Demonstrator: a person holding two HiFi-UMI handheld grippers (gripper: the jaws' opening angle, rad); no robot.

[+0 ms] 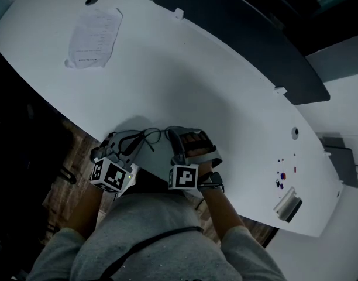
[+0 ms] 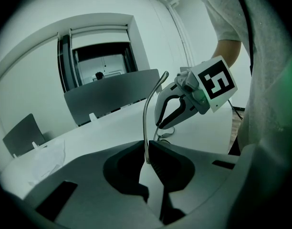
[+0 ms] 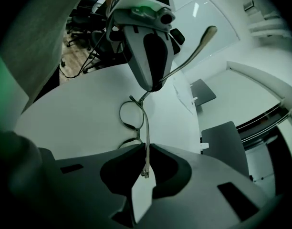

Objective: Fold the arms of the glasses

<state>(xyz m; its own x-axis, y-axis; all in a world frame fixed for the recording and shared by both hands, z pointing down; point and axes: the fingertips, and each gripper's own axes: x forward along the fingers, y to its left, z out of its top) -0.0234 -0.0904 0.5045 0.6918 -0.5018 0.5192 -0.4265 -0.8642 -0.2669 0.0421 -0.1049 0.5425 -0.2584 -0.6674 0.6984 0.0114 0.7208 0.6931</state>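
**Glasses held by both arms, neither arm folded**

At far left, a sheet of paper lies on the white table, well apart from the work.

The left gripper has its jaws nearly together, pinching one arm of the glasses. The arm's curved tip rises clear above the jaws.

The glasses sit between the two grippers, close to the table's near edge. Whether the lenses rest on the table or hang just above it cannot be settled from these views.

The right gripper is likewise clamped on the other arm, lenses ahead of it.

Findings on risk:
- Both grips bear on thin wire. If the hands turn against each other, the load goes into the hinges and may bend the frame.
- With each arm pinched, neither can swing shut until one grip gives way or is re-placed nearer the frame.
- A release near this edge could drop the glasses off the table.
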